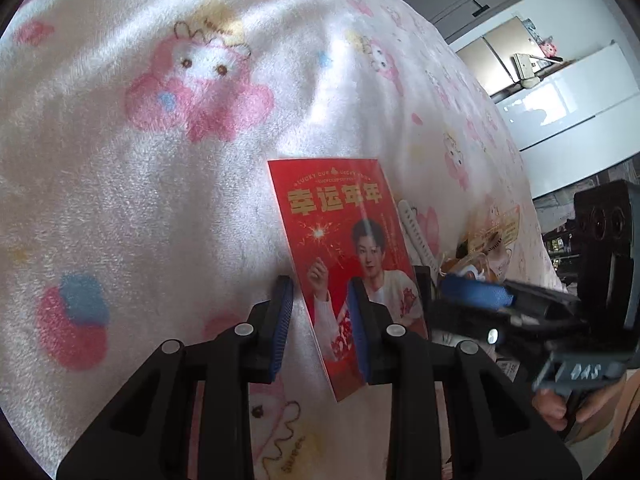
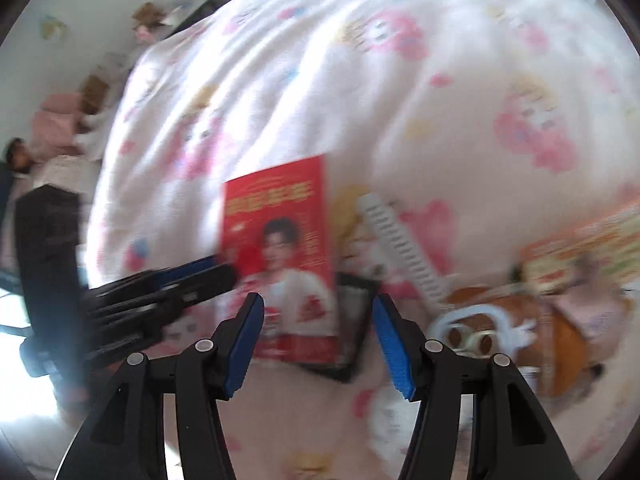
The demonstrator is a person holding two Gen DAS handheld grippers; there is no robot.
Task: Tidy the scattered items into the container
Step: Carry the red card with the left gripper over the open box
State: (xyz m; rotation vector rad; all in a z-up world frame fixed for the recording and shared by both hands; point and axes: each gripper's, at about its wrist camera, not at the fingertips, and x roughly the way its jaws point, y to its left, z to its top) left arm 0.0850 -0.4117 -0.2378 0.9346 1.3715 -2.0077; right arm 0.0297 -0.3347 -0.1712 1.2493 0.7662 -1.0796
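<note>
Left gripper point(image 1: 320, 320) pinches the red card point(image 1: 344, 248) by its lower edge, holding it upright off the bed blanket point(image 1: 140, 200), ready to carry. Right gripper point(image 2: 318, 340) gapes empty; white comb point(image 2: 400, 248) lies at one o'clock.

Count of items in view, both wrist views taken together:

- Red card point(image 1: 344, 248) point(image 2: 280, 240), printed with a man's portrait: one.
- White comb point(image 2: 400, 244) point(image 1: 416, 232): one.
- Dark flat rectangular item point(image 2: 352, 328): one.
- Orange printed packet point(image 2: 580, 256) point(image 1: 496, 232): one.
- Grippers: two, left gripper point(image 1: 320, 320) and right gripper point(image 2: 320, 340).
- Patterned blanket point(image 1: 160, 160) point(image 2: 400, 80): one.

Blurred clutter at the right edge cannot be counted.
</note>
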